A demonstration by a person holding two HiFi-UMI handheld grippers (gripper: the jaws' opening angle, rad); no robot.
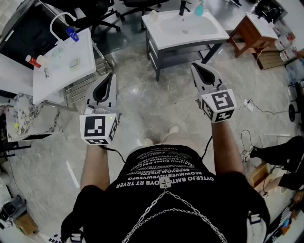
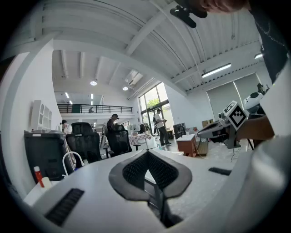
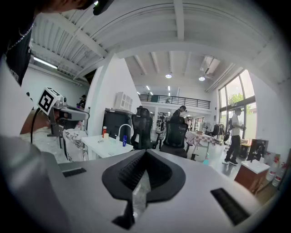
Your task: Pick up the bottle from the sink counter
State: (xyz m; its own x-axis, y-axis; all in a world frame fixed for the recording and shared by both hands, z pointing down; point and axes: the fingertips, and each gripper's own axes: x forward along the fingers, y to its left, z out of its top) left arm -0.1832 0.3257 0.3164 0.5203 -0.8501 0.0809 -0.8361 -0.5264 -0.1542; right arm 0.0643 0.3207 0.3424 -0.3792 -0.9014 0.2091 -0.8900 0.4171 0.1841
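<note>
While clenched empty, left hand-held gripper (image 1: 112,76) and right hand-held gripper (image 1: 193,66), dark ribbed pads (image 2: 134,172).

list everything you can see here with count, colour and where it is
white sink counter on a dark frame: 1, white, top centre
teal bottle: 1, teal, back of that counter
black tap: 1, black, beside the teal bottle
white basin unit with an arched tap: 1, white, upper left
small red-capped bottle: 1, red and white, left edge of that unit
brown wooden side table: 1, brown, upper right
black office chairs: at least 2, black, top edge
white power strip: 1, white, floor at right
left gripper: 1, grey, jaws together, empty
right gripper: 1, grey, jaws together, empty
</note>
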